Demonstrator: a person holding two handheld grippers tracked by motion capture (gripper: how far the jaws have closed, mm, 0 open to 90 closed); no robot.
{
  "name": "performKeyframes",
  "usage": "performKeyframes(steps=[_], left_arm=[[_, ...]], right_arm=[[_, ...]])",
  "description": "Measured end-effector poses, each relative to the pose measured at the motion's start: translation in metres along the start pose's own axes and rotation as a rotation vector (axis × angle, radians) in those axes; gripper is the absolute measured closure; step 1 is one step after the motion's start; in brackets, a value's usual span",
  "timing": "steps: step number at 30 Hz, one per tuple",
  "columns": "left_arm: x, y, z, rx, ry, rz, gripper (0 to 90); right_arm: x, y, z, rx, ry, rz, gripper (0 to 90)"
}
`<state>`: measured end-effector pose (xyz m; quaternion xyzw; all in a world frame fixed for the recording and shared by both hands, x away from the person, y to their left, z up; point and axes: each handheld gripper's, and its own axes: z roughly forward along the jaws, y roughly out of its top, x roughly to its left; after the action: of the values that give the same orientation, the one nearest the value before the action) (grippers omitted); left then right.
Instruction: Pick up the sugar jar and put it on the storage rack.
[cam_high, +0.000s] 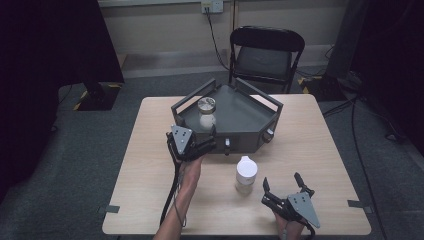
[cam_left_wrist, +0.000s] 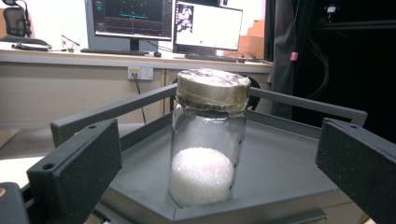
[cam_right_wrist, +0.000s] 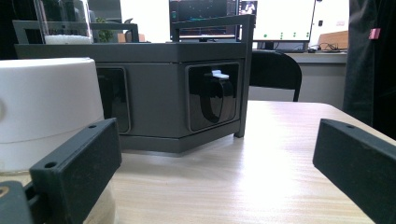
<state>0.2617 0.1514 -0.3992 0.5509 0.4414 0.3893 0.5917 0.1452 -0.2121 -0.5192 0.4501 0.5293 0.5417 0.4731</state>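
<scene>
A glass jar with a gold lid (cam_high: 206, 112) (cam_left_wrist: 207, 140), part full of white granules, stands upright near the front left corner of a dark grey tray-topped box (cam_high: 248, 118) (cam_left_wrist: 280, 177). My left gripper (cam_high: 207, 144) (cam_left_wrist: 219, 182) is open just in front of that corner, its jaws apart on either side of the jar and short of it. A white-lidded jar (cam_high: 246, 174) (cam_right_wrist: 44, 112) stands on the table in front of the box. My right gripper (cam_high: 282, 184) (cam_right_wrist: 219, 177) is open to the right of that jar, holding nothing.
The wooden table (cam_high: 320, 150) (cam_right_wrist: 261, 158) has bare room to the right and left of the box. A black folding chair (cam_high: 265, 52) stands behind the table. The box's front faces (cam_right_wrist: 212, 98) carry dark panels and knobs.
</scene>
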Motion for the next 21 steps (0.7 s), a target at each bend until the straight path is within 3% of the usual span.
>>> performKeyframes(steps=[7,12,21], left_arm=[[0.0,-0.01,-0.014,0.008,0.017,0.017,0.0],[0.003,-0.013,-0.024,0.003,0.027,-0.003,0.0],[0.002,-0.031,-0.044,-0.025,0.039,0.006,0.0]], right_arm=[[0.0,0.0,0.0,0.0,-0.001,-0.001,0.0],[0.0,0.0,0.0,0.001,-0.002,-0.002,0.0],[0.0,0.0,0.0,0.0,-0.002,-0.002,0.0]])
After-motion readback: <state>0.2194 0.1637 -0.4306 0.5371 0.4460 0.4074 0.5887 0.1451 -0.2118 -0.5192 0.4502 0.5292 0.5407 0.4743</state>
